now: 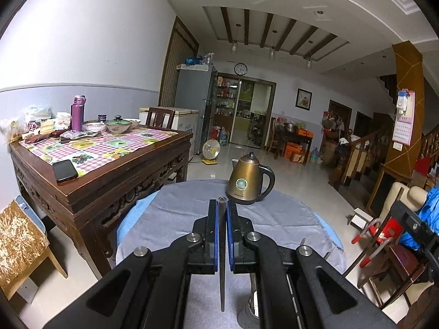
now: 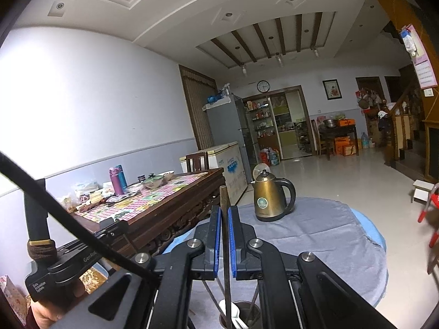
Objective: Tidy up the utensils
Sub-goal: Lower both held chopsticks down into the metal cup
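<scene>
2 chopsticks up: your left claw (image 1: 222,216) clenches one dark chopstick (image 1: 222,260), right claw (image 2: 224,219) clenches a brown chopstick (image 2: 225,235) upright above the holder (image 2: 241,314) on the desk (image 2: 329,235), probably for dropping in.

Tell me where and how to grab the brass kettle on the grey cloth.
Take the kettle by its black handle, coming in from the right in the right wrist view. The handle loops clear of the body there, leaving a gap for a finger, while the body is wide and rounded. Both tongs are full now: each is shut on a chopstick.
</scene>
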`<move>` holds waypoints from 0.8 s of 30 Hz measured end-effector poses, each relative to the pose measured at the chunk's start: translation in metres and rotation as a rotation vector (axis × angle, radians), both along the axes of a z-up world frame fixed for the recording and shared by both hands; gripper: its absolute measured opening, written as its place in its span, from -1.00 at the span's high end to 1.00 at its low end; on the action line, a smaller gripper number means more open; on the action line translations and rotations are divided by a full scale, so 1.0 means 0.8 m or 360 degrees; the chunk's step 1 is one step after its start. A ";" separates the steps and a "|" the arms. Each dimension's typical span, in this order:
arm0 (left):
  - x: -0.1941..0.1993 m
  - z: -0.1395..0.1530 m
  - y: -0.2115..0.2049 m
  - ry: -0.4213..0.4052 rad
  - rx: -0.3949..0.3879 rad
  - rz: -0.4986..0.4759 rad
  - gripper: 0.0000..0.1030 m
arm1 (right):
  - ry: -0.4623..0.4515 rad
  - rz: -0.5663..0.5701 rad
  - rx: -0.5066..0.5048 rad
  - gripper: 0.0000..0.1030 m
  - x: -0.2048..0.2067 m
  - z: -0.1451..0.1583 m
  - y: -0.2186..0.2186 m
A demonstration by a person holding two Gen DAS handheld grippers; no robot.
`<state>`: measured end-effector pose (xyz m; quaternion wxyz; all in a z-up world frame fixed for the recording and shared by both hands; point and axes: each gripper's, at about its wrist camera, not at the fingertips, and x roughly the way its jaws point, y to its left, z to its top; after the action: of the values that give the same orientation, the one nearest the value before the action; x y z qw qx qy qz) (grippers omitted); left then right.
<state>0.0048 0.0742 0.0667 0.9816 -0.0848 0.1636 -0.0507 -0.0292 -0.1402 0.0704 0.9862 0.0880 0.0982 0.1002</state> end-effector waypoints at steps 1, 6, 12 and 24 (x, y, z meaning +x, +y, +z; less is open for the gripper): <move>0.000 0.000 -0.001 0.0002 -0.0004 -0.0005 0.89 | -0.0004 0.0003 -0.0007 0.88 -0.002 0.000 0.001; -0.002 -0.003 -0.012 0.0010 0.0016 -0.0046 0.89 | -0.0003 -0.0014 -0.0019 0.88 -0.010 -0.002 -0.005; 0.003 -0.007 -0.015 0.0031 -0.0036 -0.0065 0.89 | 0.0051 -0.0021 0.0009 0.88 0.001 -0.010 -0.011; -0.004 0.000 -0.024 -0.0009 -0.0073 -0.0133 0.89 | 0.0039 -0.0044 -0.0048 0.88 0.018 -0.004 -0.005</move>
<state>0.0019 0.0547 0.0667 0.9769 -0.1002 0.1631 -0.0954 -0.0150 -0.1439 0.0670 0.9874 0.0757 0.1105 0.0840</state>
